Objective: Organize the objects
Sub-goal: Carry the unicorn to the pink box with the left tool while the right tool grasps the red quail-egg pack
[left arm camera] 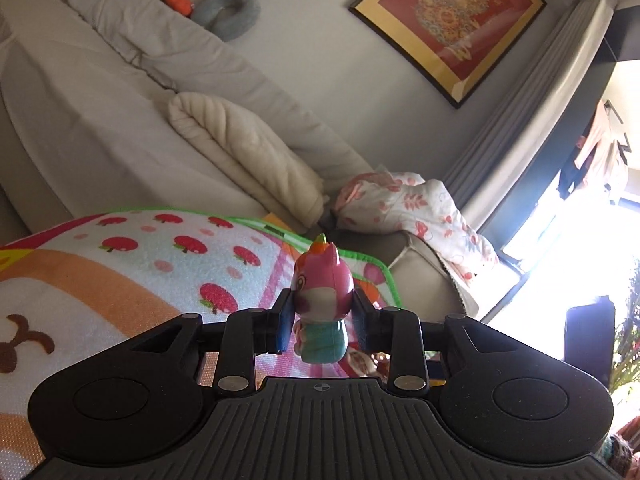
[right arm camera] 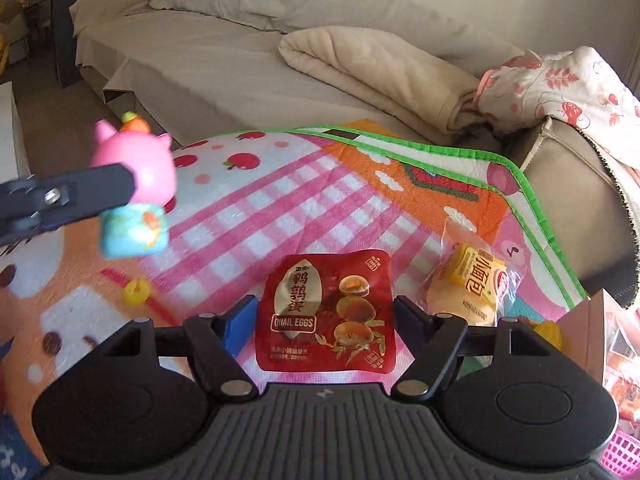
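Note:
A small pink toy figure [left arm camera: 323, 292] with a teal body sits upright between the blue pads of my left gripper [left arm camera: 322, 320], which is shut on it above the play mat [left arm camera: 132, 264]. In the right wrist view the same toy [right arm camera: 140, 168] hangs at the left, with one left finger [right arm camera: 80, 194] across it. My right gripper [right arm camera: 326, 314] is low over the mat [right arm camera: 280, 200], its jaws apart. A red quail eggs packet [right arm camera: 324, 320] lies flat between them. The fingers stand close to its side edges, and I see no squeeze on it.
A yellow wrapped bread bun [right arm camera: 468, 284] lies right of the packet, and a small yellow ring toy [right arm camera: 136, 292] lies to its left. A cardboard box [right arm camera: 600, 336] and a pink basket [right arm camera: 622, 458] are at the right edge. Behind the mat stands a sofa [right arm camera: 192, 52] with folded blankets [right arm camera: 380, 68].

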